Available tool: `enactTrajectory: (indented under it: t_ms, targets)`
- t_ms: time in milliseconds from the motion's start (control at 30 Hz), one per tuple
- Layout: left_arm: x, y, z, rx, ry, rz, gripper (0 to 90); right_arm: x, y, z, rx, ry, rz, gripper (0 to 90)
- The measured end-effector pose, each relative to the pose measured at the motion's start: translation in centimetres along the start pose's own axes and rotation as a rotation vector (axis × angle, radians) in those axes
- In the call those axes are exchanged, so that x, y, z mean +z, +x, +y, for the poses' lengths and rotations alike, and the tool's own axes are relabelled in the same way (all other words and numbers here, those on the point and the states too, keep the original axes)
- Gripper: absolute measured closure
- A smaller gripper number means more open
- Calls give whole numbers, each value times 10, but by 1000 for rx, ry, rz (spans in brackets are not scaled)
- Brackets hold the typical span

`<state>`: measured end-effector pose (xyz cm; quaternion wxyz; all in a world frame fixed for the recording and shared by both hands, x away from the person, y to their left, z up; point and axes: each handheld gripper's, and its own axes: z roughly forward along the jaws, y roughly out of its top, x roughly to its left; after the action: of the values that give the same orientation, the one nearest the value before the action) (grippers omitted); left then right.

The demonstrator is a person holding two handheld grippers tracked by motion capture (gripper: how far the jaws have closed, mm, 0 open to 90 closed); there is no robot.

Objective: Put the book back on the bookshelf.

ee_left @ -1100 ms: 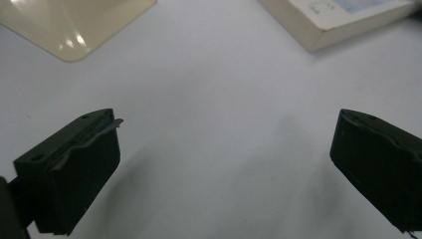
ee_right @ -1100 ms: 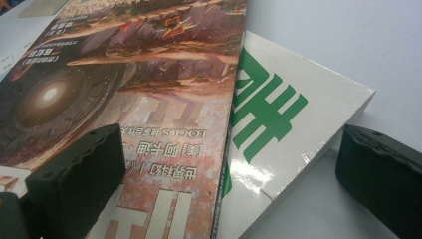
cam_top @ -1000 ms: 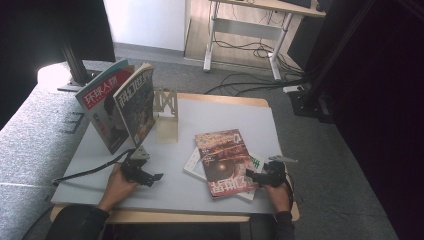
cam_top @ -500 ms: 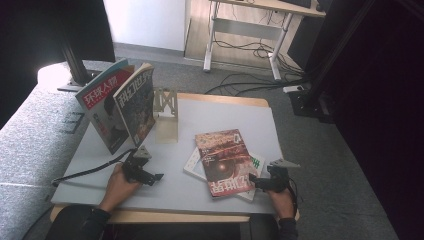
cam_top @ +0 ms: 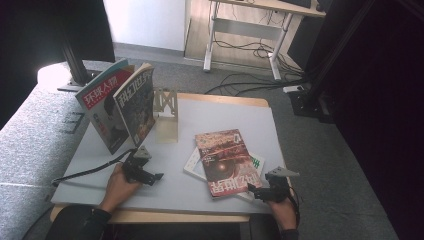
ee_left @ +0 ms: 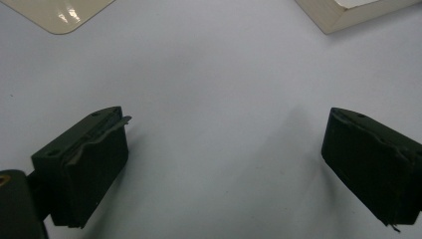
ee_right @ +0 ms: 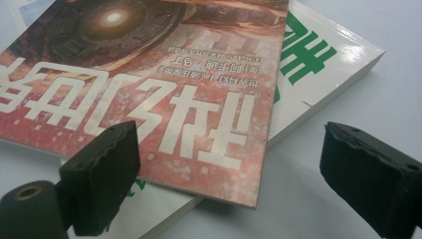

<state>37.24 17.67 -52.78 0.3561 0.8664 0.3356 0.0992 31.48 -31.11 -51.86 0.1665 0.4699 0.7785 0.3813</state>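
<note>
My right gripper (ee_right: pixel 226 174) is pointing at the near corner of the glossy red magazine with large white characters (ee_right: pixel 149 84). Its jaws have just been closing a little, yet they are standing released, nothing pressed between them. This close view is showing that the magazine is lying on a white book with green lettering (ee_right: pixel 318 64), with the red corner overhanging the book's edge. From the high view, the stack (cam_top: pixel 222 160) is sitting at the right front of the pale grey surface (cam_top: pixel 220 115). My left gripper (ee_left: pixel 224 169) is hovering released over bare surface. Two magazines (cam_top: pixel 120 107) are standing against a cream bookend (cam_top: pixel 166 112). Grey carpet and cables are lying beyond.
</note>
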Motion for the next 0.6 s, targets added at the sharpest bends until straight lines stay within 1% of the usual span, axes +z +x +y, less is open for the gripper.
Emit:
enactTrajectory:
  t_ms: [100,200,267,367,500,533,600]
  targets:
    - [0,0,0,0,0,1,43,-2,2,0,-17,7,0,123]
    - [0,0,0,0,0,1,44,-3,2,0,-24,20,18,125]
    - [0,0,0,0,0,2,44,-2,2,-2,-46,51,20,119]
    - [0,0,0,0,0,2,45,-3,1,-5,-26,40,19,120]
    - [0,0,0,0,0,2,45,-3,0,-5,-18,40,12,112]
    - [0,0,0,0,0,2,45,-3,1,-5,-19,41,8,113]
    - [0,0,0,0,0,2,45,-4,0,-5,-18,37,-19,126]
